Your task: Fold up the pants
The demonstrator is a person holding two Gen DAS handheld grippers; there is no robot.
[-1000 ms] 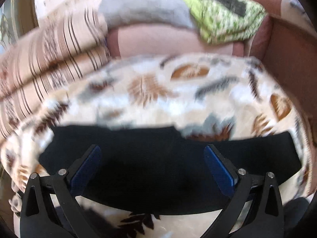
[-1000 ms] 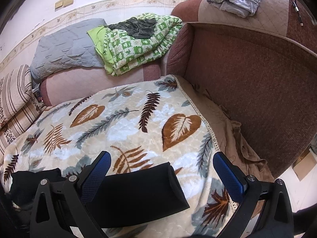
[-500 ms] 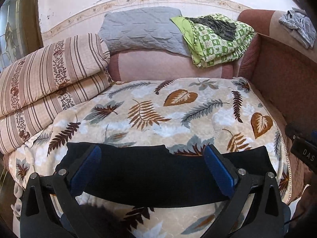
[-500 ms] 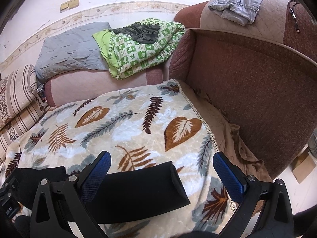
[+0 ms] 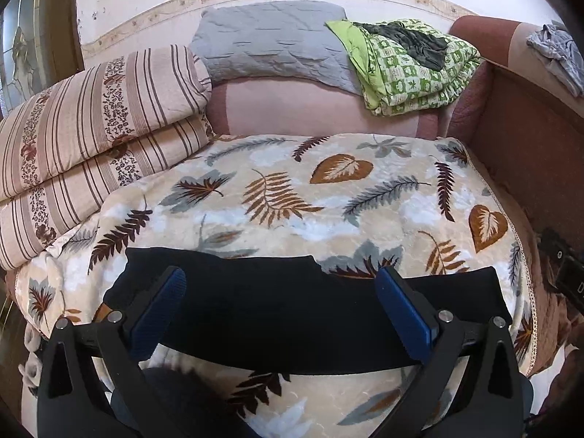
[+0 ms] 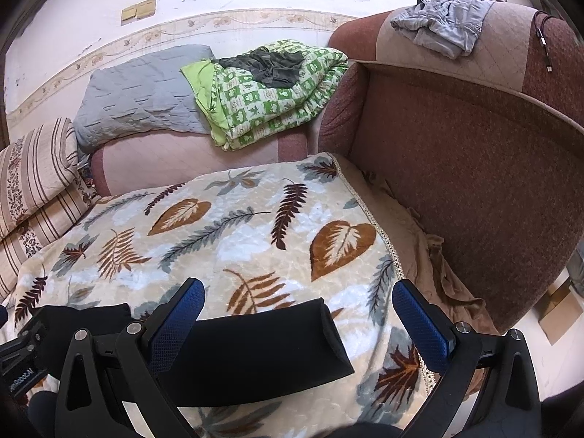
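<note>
Black pants (image 5: 299,303) lie folded into a long flat band across the near part of a leaf-patterned blanket (image 5: 292,200). My left gripper (image 5: 281,303) hovers open above the band's middle, blue pads wide apart with nothing between them. In the right wrist view the band's rounded right end (image 6: 262,350) lies on the blanket (image 6: 237,241). Above that end my right gripper (image 6: 299,321) stands open and holds nothing. The left gripper's body (image 6: 22,357) shows at the lower left edge of that view.
Striped folded bedding (image 5: 91,138) is stacked at the left. A grey quilt (image 5: 270,47) and a green patterned blanket (image 5: 412,69) rest on the back cushion. A brown sofa arm (image 6: 474,168) with grey clothes (image 6: 445,22) on top rises at the right.
Both grippers have drawn back and up a little from the pants, and the left view has steadied from blur. The pants lie still, and both grippers stay open.
</note>
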